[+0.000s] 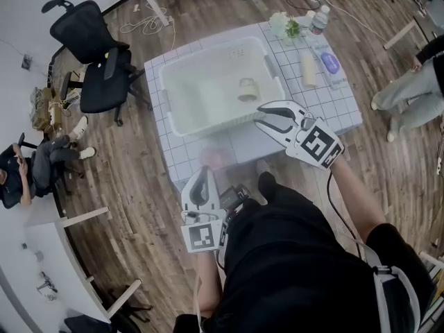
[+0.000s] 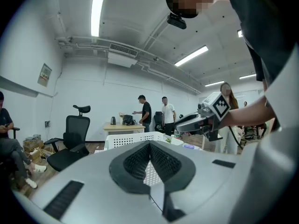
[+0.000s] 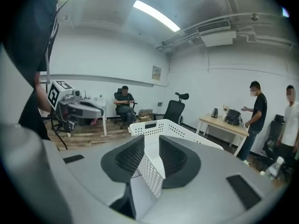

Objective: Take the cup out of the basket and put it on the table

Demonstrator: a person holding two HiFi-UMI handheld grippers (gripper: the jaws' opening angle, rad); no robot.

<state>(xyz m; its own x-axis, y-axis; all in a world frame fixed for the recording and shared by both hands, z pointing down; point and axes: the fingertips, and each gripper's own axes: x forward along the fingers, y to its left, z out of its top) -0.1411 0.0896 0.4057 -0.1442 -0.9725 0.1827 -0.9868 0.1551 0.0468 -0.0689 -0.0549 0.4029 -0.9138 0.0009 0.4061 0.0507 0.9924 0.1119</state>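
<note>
A black office chair (image 1: 94, 47) stands on the wooden floor (image 1: 132, 158), well apart from a seated person (image 1: 35, 168). A clear bottle (image 1: 318, 19) stands beside white flowers (image 1: 283, 25) — nearer, a pale cylinder (image 1: 308, 69) and a purple object (image 1: 331, 63) lie side by side.

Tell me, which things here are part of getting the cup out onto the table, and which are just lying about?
Part of the job: cup; white basket holding it; table; right gripper, open near the basket's front rim; left gripper, shut and empty.

Just lying about: water bottle; flowers; cream cylinder; purple object; office chair.
</note>
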